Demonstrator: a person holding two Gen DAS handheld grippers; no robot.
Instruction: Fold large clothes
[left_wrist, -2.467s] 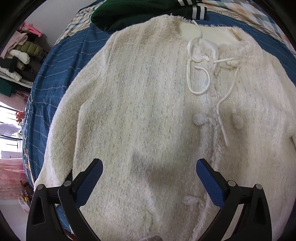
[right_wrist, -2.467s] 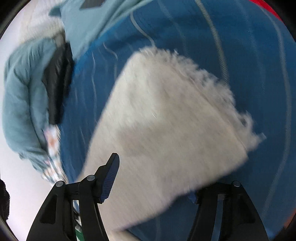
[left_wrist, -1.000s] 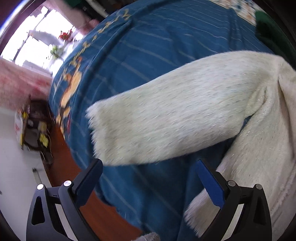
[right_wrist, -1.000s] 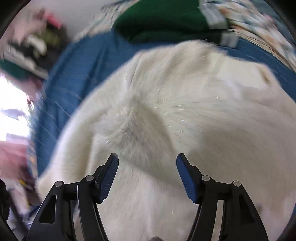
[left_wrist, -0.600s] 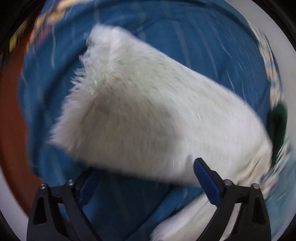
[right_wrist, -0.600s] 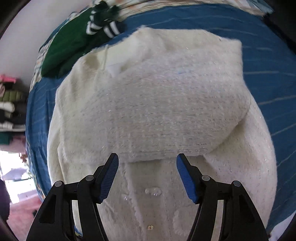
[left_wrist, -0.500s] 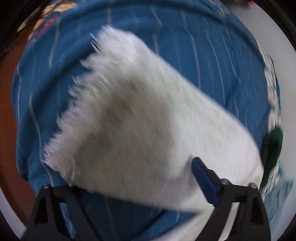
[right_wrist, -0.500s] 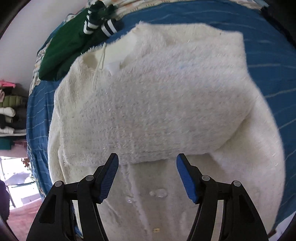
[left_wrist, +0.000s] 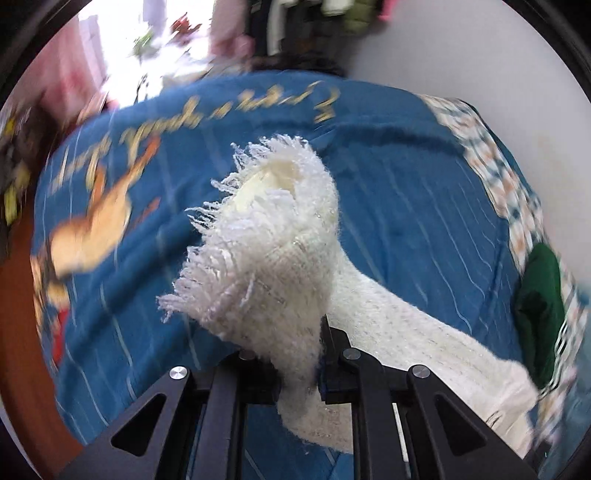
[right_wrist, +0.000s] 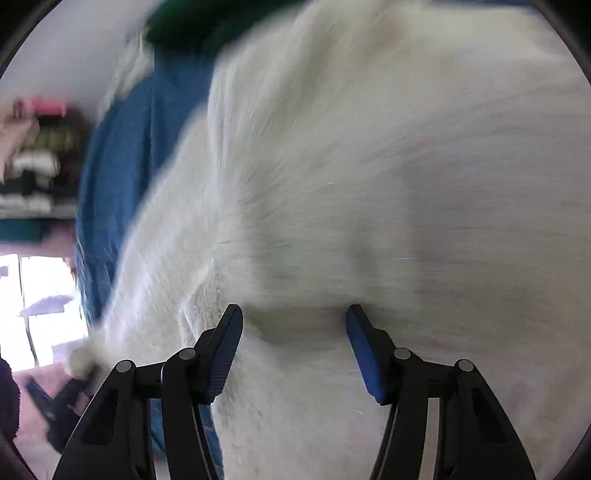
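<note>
A cream fuzzy cardigan lies on a blue striped bedspread (left_wrist: 406, 192). In the left wrist view my left gripper (left_wrist: 295, 369) is shut on the cardigan's fringed sleeve cuff (left_wrist: 266, 251) and holds it lifted above the bed, the sleeve (left_wrist: 424, 339) trailing back to the right. In the right wrist view my right gripper (right_wrist: 293, 332) is open and empty just above the cardigan's body (right_wrist: 388, 166), which fills the blurred view. The left gripper with the cuff shows small at the lower left there (right_wrist: 79, 363).
A green garment (left_wrist: 539, 314) with striped trim lies at the bed's right edge, also at the top of the right wrist view (right_wrist: 207, 22). A patchwork quilt border (left_wrist: 495, 162) runs along the wall side. Wooden floor (left_wrist: 14, 332) and shelves of clothes (right_wrist: 33, 158) lie beyond the bed.
My left gripper has closed on the sleeve cuff and lifted it off the bed. My right gripper has swung down close over the cardigan, staying open.
</note>
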